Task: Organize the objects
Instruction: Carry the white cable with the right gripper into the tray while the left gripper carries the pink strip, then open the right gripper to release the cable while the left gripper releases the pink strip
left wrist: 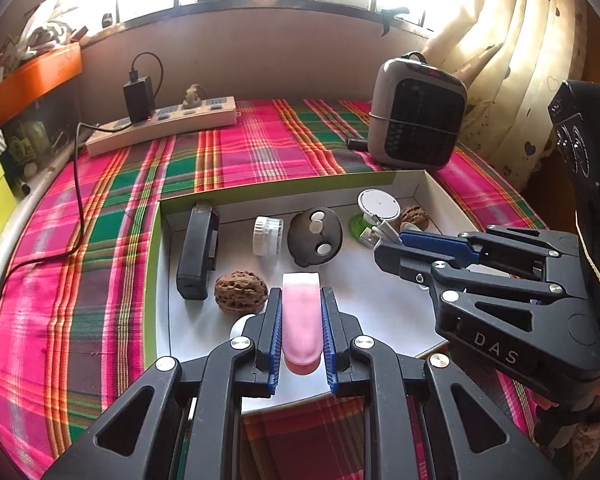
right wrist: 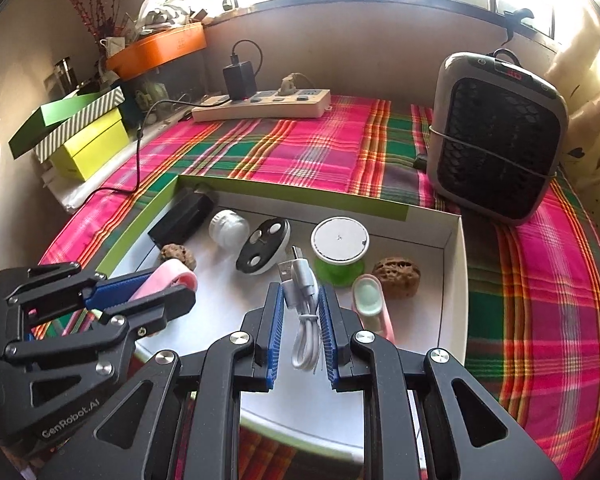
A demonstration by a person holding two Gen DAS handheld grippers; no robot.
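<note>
A white box with a green rim lies on the plaid cloth. My left gripper is shut on a pink tube over the box's near left part. My right gripper is shut on a coiled white USB cable above the box's middle. Inside lie a black device, a small clear jar, a black oval piece with three white dots, a white disc on a green base, two walnuts and another pink tube.
A white power strip with a black charger and its cord sits at the back left. A grey heater stands behind the box's right corner. Green and yellow boxes are stacked at the left edge; a curtain hangs at the right.
</note>
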